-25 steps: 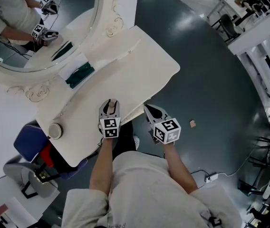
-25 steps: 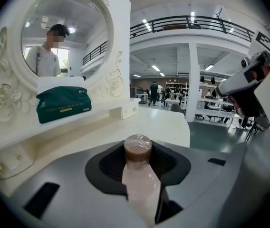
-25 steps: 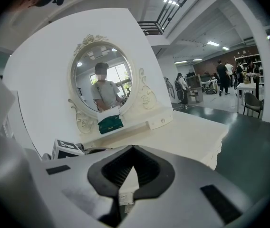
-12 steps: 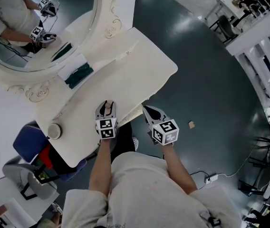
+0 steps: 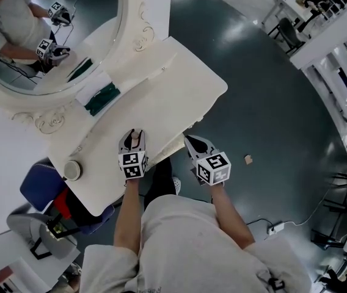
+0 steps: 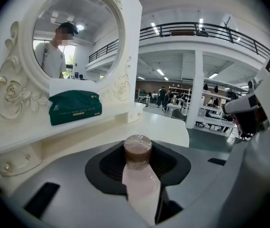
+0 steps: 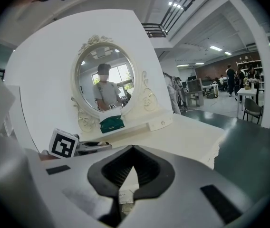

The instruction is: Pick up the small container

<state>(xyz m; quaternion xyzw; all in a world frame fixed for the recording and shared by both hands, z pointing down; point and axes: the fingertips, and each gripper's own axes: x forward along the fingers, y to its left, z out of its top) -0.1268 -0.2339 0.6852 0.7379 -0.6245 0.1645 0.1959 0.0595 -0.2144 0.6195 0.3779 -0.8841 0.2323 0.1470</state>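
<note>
Two tongs at tabletop (image 5: 161, 96) edge: left tongs (image 5: 134, 136) clamped the small container (image 6: 138, 148), right tongs (image 5: 189, 141) were together; green pack (image 5: 102, 98) and mirror (image 5: 45, 29) stood upper left.

The cream dressing table (image 5: 179, 84) in front of me has a bare top, except for a small round pot (image 5: 71, 170) standing near its left corner, close to the front edge. At the back, a raised shelf (image 5: 138, 61) runs under the oval mirror (image 5: 51, 29) with its carved frame, and a green tissue pack (image 5: 102, 97) lies flat on that shelf. The table stands on a glossy dark grey floor (image 5: 265, 102), where a small tan scrap (image 5: 247, 159) lies to my right and a blue seat (image 5: 39, 182) sits by the table's left end.
</note>
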